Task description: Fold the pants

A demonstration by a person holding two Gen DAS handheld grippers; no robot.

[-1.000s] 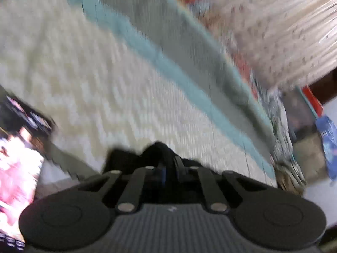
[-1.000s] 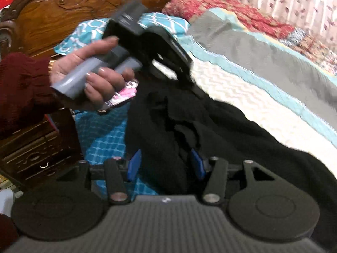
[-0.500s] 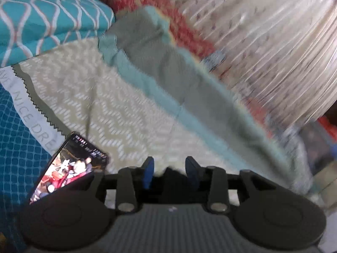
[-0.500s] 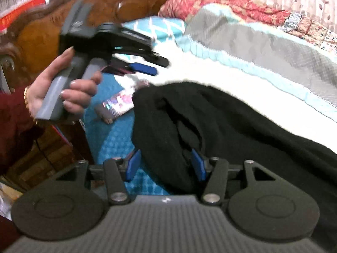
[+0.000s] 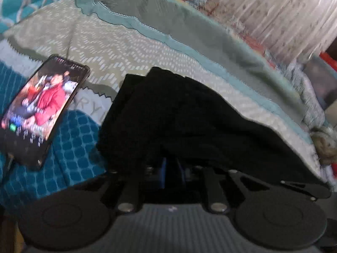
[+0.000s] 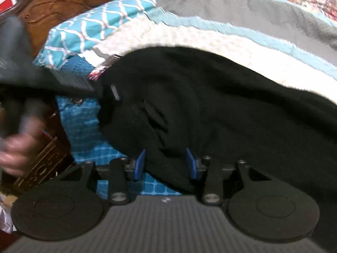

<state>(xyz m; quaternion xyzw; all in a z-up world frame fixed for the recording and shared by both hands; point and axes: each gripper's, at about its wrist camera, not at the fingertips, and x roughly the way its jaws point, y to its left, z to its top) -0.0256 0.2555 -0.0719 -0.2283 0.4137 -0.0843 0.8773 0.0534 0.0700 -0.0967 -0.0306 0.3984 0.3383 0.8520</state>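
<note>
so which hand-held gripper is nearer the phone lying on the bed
Left. The left hand-held gripper sits at the black pants edge just right of the phone; the right hand-held gripper is further along the pants, which cover most of the phone.

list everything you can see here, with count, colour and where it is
pants: one, black, heaped on the bed, its near edge at both tongs
phone: one, dark with lit screen, on the bedcover left of the pants
bedcover: one, cream, grey and teal bands, under the pants
pillow: one, teal with white lattice, by the headboard
headboard: one, carved brown wood, far left
curtain: one, pale patterned, behind the bed
left tongs: black, blue pads, nearly shut on the pants
right tongs: black, blue pads, pants between them
hand: one, blurred, holding the left tongs
</note>
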